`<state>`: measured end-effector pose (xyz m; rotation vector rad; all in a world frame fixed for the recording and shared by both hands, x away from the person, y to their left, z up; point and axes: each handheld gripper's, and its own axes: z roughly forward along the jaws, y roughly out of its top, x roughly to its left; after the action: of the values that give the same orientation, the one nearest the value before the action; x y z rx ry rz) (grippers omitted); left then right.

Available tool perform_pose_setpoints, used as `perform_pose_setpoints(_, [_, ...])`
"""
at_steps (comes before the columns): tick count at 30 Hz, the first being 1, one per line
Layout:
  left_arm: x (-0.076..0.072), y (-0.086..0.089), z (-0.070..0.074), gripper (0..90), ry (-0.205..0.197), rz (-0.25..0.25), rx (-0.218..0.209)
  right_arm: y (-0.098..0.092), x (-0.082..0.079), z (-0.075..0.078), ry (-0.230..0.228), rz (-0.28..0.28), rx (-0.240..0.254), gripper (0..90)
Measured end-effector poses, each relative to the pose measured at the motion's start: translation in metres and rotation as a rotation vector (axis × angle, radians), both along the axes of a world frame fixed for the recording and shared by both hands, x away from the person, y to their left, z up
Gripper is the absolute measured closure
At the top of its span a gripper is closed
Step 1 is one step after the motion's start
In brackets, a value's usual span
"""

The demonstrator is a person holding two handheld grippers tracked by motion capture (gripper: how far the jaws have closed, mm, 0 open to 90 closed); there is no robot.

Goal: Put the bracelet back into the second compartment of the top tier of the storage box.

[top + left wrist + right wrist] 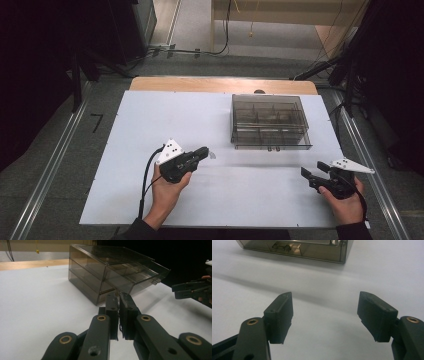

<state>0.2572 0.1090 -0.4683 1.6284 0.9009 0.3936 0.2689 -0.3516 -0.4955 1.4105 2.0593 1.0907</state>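
Left of centre in the high view, the left claw (206,152) is clamped on a small clear piece (212,154), pinched thin between its jaws. The right claw (314,172), lower right, stands wide apart over the white counter (150,130). The smoky compartment box (270,121) sits upper centre-right.

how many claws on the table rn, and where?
2. The left claw is at front left, shut on a small clear piece. The right claw is at front right, open, near the smoky compartment box.
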Motion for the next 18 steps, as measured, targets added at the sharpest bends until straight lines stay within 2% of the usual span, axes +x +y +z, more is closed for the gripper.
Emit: perform_pose_setpoints(18, [0.010,-0.022,0.008,87.1,-0.016,-0.035,-0.031,0.000,0.000,0.000,0.005,-0.001,-0.001,27.1])
